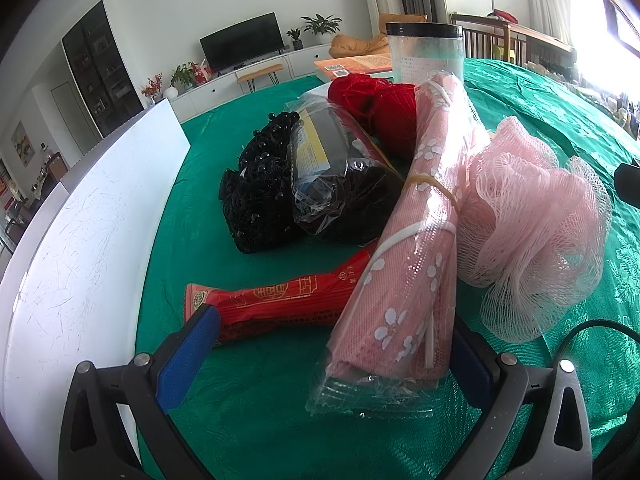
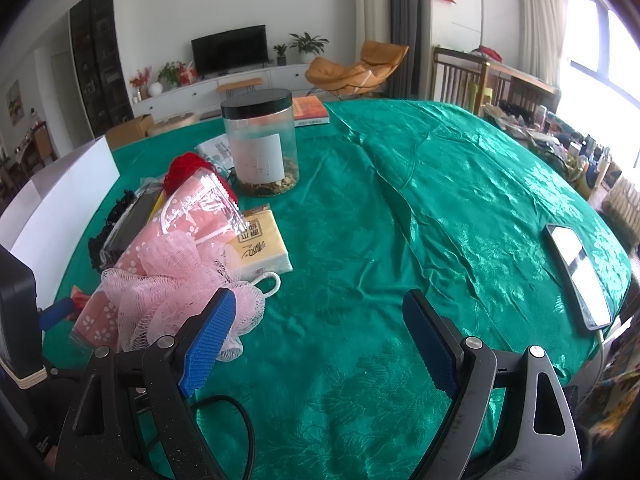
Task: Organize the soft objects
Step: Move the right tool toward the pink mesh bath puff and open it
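Note:
A heap of soft things lies on the green tablecloth (image 1: 240, 412). A pink flowered cloth roll in clear wrap (image 1: 416, 240) reaches back between the fingers of my left gripper (image 1: 328, 360), which is open; its right finger sits close against the wrap. Beside the roll are a pink mesh bath pouf (image 1: 532, 232), a red packet (image 1: 280, 300), a black beaded piece (image 1: 256, 196), a bagged dark item (image 1: 340, 176) and red yarn (image 1: 380, 108). My right gripper (image 2: 320, 340) is open over bare cloth, with the pouf (image 2: 176, 280) against its left finger.
A white box wall (image 1: 80, 240) stands left of the heap. A clear jar with a black lid (image 2: 260, 148), a tissue pack (image 2: 264, 244) and a book (image 2: 310, 112) lie behind it. A phone (image 2: 576, 272) rests near the table's right edge. A black cable (image 2: 240, 412) trails by the right gripper.

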